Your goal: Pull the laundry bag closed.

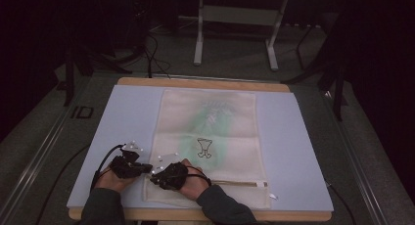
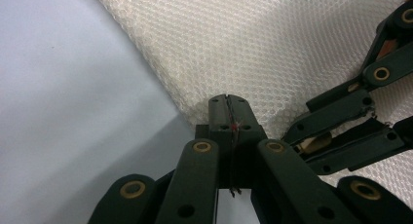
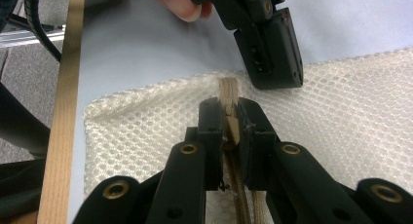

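Note:
A cream mesh bag with a green print and a small dark figure lies flat on the blue mat. Its zipper runs along the near edge. My left gripper is at the bag's near left corner; in the left gripper view it is shut on the edge of the mesh. Just to the right of it, my right gripper is shut on the tan zipper tab, with the zipper tape running back between its jaws. The left gripper's tip sits just beyond the tab.
The mat lies on a wooden table whose edge is close by the bag's corner. Cables trail left from the grippers. A white-legged frame and dark stands are on the floor beyond the table.

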Tool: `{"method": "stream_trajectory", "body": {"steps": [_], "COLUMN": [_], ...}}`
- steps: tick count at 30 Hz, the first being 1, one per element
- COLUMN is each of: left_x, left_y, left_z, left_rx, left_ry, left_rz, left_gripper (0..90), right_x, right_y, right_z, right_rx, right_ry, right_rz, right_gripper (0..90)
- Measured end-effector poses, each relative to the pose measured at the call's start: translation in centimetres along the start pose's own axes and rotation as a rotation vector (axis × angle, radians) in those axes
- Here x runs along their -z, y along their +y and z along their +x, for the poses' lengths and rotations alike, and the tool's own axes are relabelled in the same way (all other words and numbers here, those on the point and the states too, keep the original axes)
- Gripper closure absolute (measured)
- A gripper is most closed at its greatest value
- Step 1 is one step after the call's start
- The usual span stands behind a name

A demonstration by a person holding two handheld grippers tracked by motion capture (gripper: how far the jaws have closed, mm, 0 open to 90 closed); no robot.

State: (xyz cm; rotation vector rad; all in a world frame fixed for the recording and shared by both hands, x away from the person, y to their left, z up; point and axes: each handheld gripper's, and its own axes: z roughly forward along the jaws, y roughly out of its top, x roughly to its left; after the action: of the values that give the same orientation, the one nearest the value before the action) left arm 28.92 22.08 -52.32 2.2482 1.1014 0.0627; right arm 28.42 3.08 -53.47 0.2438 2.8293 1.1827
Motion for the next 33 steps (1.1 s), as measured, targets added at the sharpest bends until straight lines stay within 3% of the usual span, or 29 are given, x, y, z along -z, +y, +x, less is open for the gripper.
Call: {"method": "stream_trajectory", "body": {"steps": [33], "left_x": [0.0], "left_y": [0.0], "left_z": [0.0], "left_rx": [-0.005], "left_ry": [-0.005], "left_rz": [-0.001], "left_gripper": [89.7], "right_x": [1.7], "right_y": [-0.5], "right_z": [0.4], "right_rx": [0.056], "right_ry": [-0.021], "right_rz": [0.073], "right_gripper": [81.9]}}
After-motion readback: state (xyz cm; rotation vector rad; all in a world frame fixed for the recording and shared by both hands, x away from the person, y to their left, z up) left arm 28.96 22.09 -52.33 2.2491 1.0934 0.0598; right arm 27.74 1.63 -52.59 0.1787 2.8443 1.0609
